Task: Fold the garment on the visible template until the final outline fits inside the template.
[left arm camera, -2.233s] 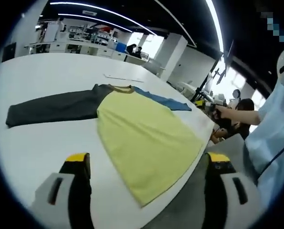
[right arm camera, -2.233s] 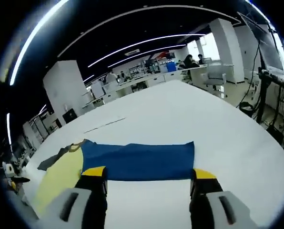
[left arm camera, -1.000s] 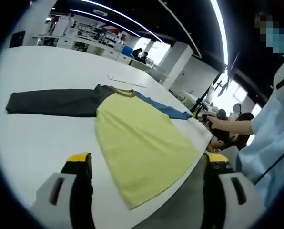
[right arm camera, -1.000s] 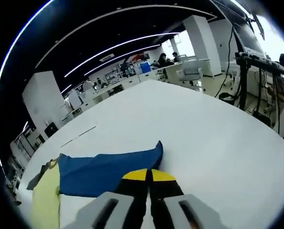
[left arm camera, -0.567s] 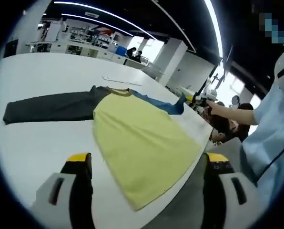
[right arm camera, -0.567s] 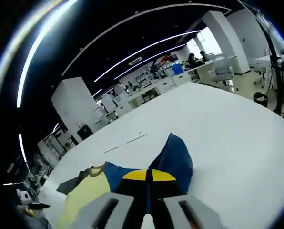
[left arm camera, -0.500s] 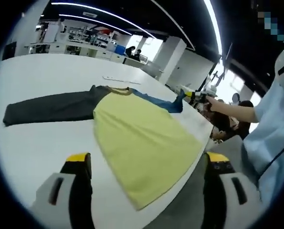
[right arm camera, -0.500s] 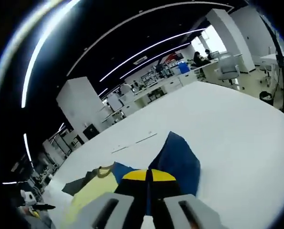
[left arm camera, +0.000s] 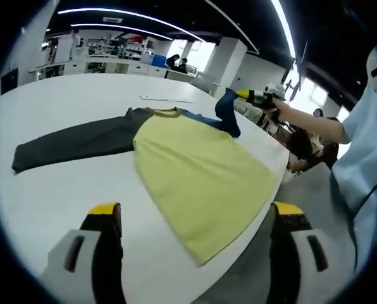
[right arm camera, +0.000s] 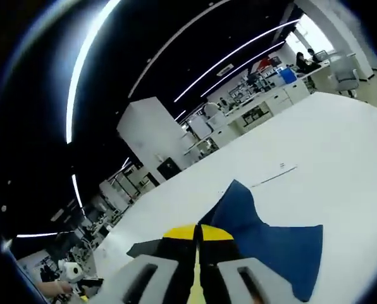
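**One sleeve lifted, the rest of the garment flat on the table**

Spread flat on the white table [left arm camera: 55,190] in the left gripper view: the garment [left arm camera: 201,171], with yellow body, dark grey sleeve [left arm camera: 74,142] stretched out to the left and a mustard collar at the top. Lower hem reaching to the table edge on the right. Raised off the table near the collar: the blue sleeve [left arm camera: 226,111], its cuff end pinched by the right hand-held gripper [left arm camera: 248,97], seen small and far, held by a person's hand [left arm camera: 274,109]. Beyond the garment, lying apart on the table: a thin white strip [left arm camera: 158,99].

At the bottom of the same view, the left hand-held gripper [left arm camera: 198,218] with jaws wide apart, yellow tips showing, nothing between them, above the near part of the table.

In the right gripper view, the right hand-held gripper [right arm camera: 198,233] with its yellow-tipped jaws pressed together on the blue sleeve [right arm camera: 264,244], the fabric rising in a peak just behind the tips and hanging down to the right. Further back on the table [right arm camera: 340,139]: the same thin strip [right arm camera: 274,175].
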Tool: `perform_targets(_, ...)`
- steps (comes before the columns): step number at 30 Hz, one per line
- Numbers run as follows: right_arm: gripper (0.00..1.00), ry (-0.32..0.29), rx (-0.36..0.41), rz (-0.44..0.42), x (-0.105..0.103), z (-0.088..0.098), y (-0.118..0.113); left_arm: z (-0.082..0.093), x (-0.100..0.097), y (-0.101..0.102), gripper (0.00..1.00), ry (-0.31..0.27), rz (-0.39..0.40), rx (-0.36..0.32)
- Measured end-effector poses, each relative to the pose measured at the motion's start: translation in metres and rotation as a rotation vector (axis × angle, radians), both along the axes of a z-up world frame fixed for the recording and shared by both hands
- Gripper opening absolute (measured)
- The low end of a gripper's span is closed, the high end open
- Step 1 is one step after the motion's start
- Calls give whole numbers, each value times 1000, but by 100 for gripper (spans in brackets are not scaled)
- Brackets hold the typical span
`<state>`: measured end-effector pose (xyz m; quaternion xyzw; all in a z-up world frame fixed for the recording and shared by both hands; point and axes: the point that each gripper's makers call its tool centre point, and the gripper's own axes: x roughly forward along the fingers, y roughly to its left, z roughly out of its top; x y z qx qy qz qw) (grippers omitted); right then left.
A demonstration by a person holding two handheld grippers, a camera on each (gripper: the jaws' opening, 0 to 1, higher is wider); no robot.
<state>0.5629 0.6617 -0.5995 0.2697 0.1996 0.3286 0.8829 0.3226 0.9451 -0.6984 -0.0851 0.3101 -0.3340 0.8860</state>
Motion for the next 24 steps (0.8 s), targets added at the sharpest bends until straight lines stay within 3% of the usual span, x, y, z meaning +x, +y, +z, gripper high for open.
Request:
perform_targets(4, 0, -4, 48, 62, 1, 10, 37, 0, -2, 4, 94, -4, 19, -6)
perform_targets(9, 0, -53, 2, 144, 1, 13, 77, -3, -7, 10, 93, 7, 33, -1)
perform_targets(14, 0, -57, 24, 207, -1, 15, 110, -5, -9, 14, 93, 11, 51, -8)
perform_targets(20, 0, -61, 1, 296, -10, 2, 156, -8, -10, 14, 93, 18, 59, -14)
perform_targets(24, 0, -56, -42, 310, -7, -18, 177, -10, -11, 15, 92, 23, 65, -17)
